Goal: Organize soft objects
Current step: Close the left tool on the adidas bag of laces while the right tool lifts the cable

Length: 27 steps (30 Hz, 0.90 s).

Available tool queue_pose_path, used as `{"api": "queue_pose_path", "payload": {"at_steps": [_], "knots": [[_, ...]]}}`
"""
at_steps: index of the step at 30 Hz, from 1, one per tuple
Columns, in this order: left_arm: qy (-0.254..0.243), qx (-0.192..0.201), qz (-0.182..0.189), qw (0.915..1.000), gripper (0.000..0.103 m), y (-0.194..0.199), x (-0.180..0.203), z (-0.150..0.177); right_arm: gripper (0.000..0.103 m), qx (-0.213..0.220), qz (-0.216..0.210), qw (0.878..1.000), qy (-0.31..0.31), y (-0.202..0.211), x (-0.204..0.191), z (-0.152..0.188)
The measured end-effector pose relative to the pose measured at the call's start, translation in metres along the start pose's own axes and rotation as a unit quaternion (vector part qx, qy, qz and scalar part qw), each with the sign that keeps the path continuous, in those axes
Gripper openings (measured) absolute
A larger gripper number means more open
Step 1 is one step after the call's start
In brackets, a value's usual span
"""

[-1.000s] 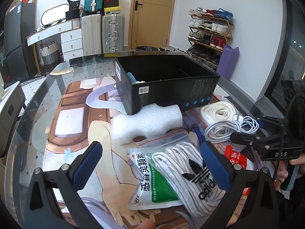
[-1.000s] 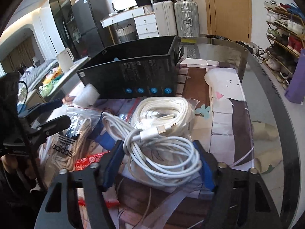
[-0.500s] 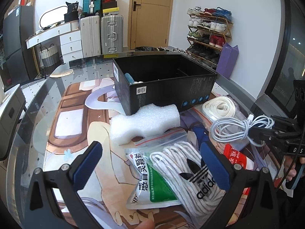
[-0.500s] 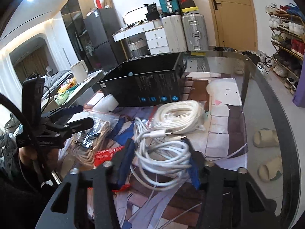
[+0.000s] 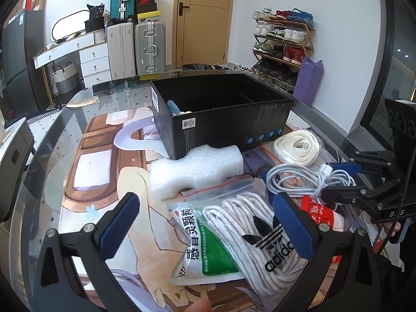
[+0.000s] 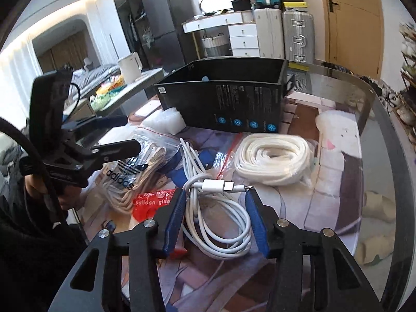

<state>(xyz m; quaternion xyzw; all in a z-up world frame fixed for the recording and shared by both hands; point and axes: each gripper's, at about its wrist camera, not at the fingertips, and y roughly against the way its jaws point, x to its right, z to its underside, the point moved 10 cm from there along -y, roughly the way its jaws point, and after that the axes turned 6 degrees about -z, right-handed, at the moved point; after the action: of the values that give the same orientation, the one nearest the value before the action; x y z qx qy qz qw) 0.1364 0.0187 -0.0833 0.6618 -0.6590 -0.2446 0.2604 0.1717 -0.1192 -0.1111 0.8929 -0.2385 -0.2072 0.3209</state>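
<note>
My right gripper (image 6: 214, 199) is shut on a coiled white charging cable (image 6: 215, 223) and holds it lifted above the table; the cable also shows in the left wrist view (image 5: 304, 179). My left gripper (image 5: 208, 213) is open and empty, above a bag of white adidas laces (image 5: 262, 236) and a green-and-white medicine sachet (image 5: 205, 247). A black open box (image 5: 223, 114) stands behind, with a white foam block (image 5: 197, 169) against its front. A bagged coil of cream rope (image 6: 273, 158) lies right of the box.
A red balloon-glue packet (image 6: 153, 204) lies beside the laces. The glass table edge (image 6: 384, 135) curves on the right. Suitcases, drawers and a shoe rack stand beyond the table.
My right gripper has closed on the white cable and lifted it up and back from the cream rope. The left gripper has stayed in place, open.
</note>
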Motion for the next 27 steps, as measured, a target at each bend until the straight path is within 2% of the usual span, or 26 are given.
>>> {"api": "queue_pose_path", "payload": {"at_steps": [9,15,23,27], "knots": [[0.004,-0.002,0.005,1.0,0.103,-0.001,-0.002,0.0,0.052,-0.013,0.05,0.996,0.068,0.003,0.005,-0.016],[0.003,-0.001,0.006,1.0,0.103,-0.001,-0.002,0.0,0.052,-0.053,0.028,0.989,0.138,-0.01,-0.011,-0.022],[0.002,-0.003,0.006,1.0,0.103,-0.001,-0.001,0.001,0.052,-0.106,0.013,0.978,0.179,-0.038,-0.011,-0.014],[0.002,-0.002,0.006,1.0,0.103,0.0,-0.001,0.001,0.046,-0.117,0.006,0.973,0.201,-0.044,-0.016,-0.006]]}}
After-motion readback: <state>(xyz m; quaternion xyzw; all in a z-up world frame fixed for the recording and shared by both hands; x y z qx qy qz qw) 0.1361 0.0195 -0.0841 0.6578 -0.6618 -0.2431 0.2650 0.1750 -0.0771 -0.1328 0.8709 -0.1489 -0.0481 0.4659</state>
